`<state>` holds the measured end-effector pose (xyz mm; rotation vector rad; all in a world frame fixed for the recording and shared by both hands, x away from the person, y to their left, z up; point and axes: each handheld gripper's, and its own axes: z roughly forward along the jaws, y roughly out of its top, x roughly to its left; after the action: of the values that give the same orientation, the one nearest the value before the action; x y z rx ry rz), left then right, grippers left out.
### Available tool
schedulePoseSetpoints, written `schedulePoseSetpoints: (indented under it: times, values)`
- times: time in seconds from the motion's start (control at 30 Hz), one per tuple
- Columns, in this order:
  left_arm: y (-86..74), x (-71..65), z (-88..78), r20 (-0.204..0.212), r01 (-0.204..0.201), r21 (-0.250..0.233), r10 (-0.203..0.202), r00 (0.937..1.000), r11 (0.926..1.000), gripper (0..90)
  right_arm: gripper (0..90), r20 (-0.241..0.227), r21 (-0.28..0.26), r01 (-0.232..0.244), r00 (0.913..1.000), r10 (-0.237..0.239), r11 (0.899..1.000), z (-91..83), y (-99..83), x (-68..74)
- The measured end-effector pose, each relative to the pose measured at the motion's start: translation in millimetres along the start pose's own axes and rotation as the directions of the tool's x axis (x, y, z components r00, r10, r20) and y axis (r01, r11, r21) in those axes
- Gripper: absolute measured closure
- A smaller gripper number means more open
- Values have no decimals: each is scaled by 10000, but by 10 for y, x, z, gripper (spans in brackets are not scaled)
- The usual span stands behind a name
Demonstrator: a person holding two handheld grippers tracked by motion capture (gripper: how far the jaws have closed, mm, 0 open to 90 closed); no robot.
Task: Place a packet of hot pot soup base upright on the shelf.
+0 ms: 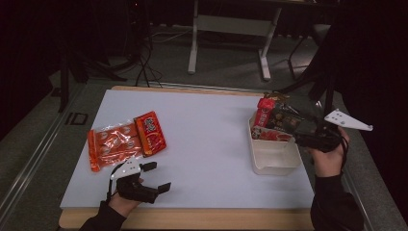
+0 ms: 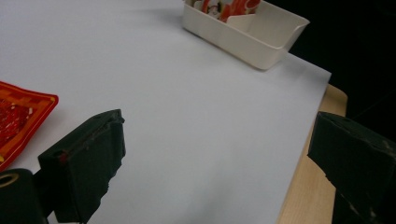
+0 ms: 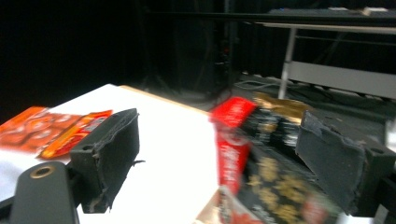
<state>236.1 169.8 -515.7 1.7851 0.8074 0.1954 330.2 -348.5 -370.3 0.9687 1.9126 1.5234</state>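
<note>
A glossy black-and-red snack packet with gold print (image 1: 279, 118) stood tilted in the far end of the cream plastic bin (image 1: 274, 161) at the right side of the white surface (image 1: 211, 139), leaning on other red packets there. The right tongs (image 1: 308, 137) hovered beside the bin's right rim, jaws spread apart and empty, the gripping hand (image 1: 329, 159) level. The left tongs (image 1: 156, 177) rested near the surface's front edge, jaws likewise apart, beside two flat orange-red packets (image 1: 125, 139).

White table (image 1: 207, 139) bears snack packets (image 1: 126, 139) and bin (image 1: 274, 156).
</note>
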Motion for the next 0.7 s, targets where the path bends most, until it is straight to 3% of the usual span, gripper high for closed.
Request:
schedulePoseSetpoints:
  times: [0.07, 0.17, 0.3, 0.4, 0.43, 0.7]
  values:
    - [2, 16, -20, 28, -25, 56, 25, 10000, 10000, 85, 137, -503, 12, 237, 9985, -236, 9997, 1, -12, 168]
    - [15, 31, -46, -10, -168, 55, 168, 9999, 9998, 152, 141, -1024, -47, 346, 9941, -349, 9994, 6, -30, 303]
    - [49, 69, -109, -45, -349, 179, 350, 9994, 9992, 312, 142, -1812, 33, 590, 9818, -574, 9983, 18, -104, 548]
    - [76, 99, -154, -71, -332, 195, 333, 9994, 9993, 350, 141, -1909, 38, 851, 9781, -828, 9964, 20, -136, 640]
    - [98, 117, -188, -191, -337, 196, 341, 9992, 9992, 407, 141, -1965, 71, 949, 9762, -916, 9955, 20, -152, 684]
    - [166, 294, -435, -691, -15, 244, 32, 9976, 9997, 525, 144, -2266, 303, 624, 9725, -539, 9976, 31, -281, 866]
